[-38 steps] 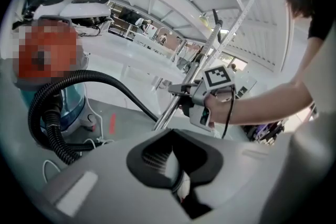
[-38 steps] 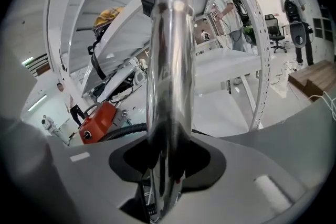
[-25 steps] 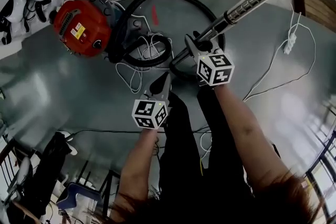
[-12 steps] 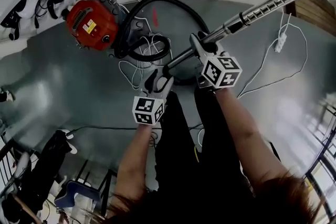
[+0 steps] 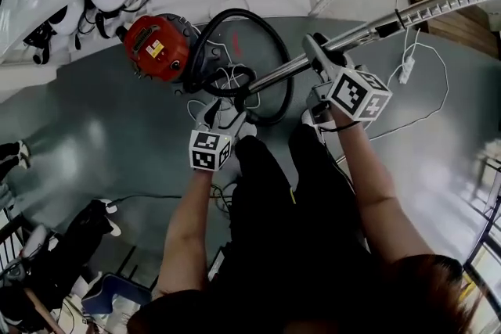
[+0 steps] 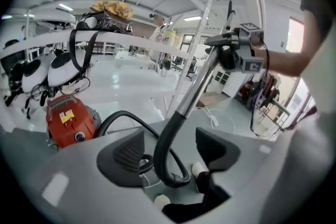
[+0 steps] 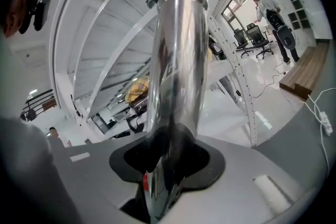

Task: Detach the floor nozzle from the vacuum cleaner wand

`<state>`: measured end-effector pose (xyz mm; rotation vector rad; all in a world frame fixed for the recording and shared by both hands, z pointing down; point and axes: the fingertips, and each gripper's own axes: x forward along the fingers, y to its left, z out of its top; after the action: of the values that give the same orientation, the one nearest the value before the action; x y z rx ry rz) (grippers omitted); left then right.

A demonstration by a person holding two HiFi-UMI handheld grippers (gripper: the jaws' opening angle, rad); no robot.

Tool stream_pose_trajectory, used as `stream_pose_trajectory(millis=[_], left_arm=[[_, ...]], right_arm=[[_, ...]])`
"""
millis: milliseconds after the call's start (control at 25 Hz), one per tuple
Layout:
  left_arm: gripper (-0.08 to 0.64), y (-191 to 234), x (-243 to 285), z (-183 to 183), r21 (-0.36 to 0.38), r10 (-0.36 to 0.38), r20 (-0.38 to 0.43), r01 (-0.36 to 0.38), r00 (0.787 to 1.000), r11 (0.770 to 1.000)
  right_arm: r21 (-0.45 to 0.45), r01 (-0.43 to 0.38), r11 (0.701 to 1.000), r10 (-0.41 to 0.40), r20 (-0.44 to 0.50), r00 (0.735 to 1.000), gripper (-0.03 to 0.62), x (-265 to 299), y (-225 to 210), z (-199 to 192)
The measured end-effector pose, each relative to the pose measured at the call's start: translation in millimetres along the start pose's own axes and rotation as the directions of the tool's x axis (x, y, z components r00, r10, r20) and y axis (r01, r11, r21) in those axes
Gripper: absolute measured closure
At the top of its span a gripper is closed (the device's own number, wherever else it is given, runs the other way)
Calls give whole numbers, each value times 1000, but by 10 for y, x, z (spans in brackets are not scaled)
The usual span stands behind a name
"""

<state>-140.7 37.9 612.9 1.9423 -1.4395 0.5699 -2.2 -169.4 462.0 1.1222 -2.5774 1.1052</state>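
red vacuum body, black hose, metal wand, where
red vacuum body (image 5: 156, 47): head view, top shell
black hose (image 5: 235, 10): head view, loop's top
metal wand (image 7: 178, 34): right gripper view, mid tube

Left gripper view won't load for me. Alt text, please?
The left gripper has its jaws apart, having just been opening, around the black hose bend, not touching it. From there the shiny wand rises to the right gripper, clamped on it above. A red vacuum cleaner sits at left.

The left tongs (image 5: 221, 115) have just been opening. Their jaws stand wide, with the bent black hose (image 6: 167, 139) between them, not touched. The right tongs (image 5: 315, 56), farther right, squeeze the shiny wand (image 5: 438, 5). Both bare arms reach forward.
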Motion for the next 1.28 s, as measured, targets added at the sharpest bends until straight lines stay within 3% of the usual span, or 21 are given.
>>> stream_pose_trajectory(millis=[200,400,640,760,840,920,1040,1080,1160,1280], left_arm=[[253,-80,-250,530,89,-65,110,55,992,994],[219,-384,-547,988,266,-146,161,99,976,959],[205,-632,-543,1415,321,-186,200,115,962,940],[206,-829,-599,1783,384,-216,254,107,943,917],[204,-942,-605,2000,407,-249,267,126,931,905],[192,-1084,-572,2144,438,-290,243,162,926,884],[192,-1382,-557,2377,493,-341,224,196,913,848],[214,-1474,-561,2474,512,-348,227,192,910,837],[324,-1628,-557,2605,560,-352,206,185,913,807],[401,-1766,-489,2564,642,-351,127,192,928,742]], right_arm=[[16,-41,999,40,62,997,460,-443,361,680],[14,-77,997,75,136,988,460,-897,649,1326],[-55,-156,986,164,186,969,460,-1339,958,1927],[-60,-142,988,151,190,970,460,-1537,932,2123],[-9,-93,996,93,200,975,460,-1698,807,2209],[57,-35,998,23,200,980,460,-1835,666,2285],[48,-77,996,66,199,978,460,-1929,692,2488],[39,-100,994,90,205,975,460,-1968,720,2556],[28,-128,991,119,216,969,460,-2061,746,2653],[16,-128,992,121,225,967,460,-2142,704,2726]])
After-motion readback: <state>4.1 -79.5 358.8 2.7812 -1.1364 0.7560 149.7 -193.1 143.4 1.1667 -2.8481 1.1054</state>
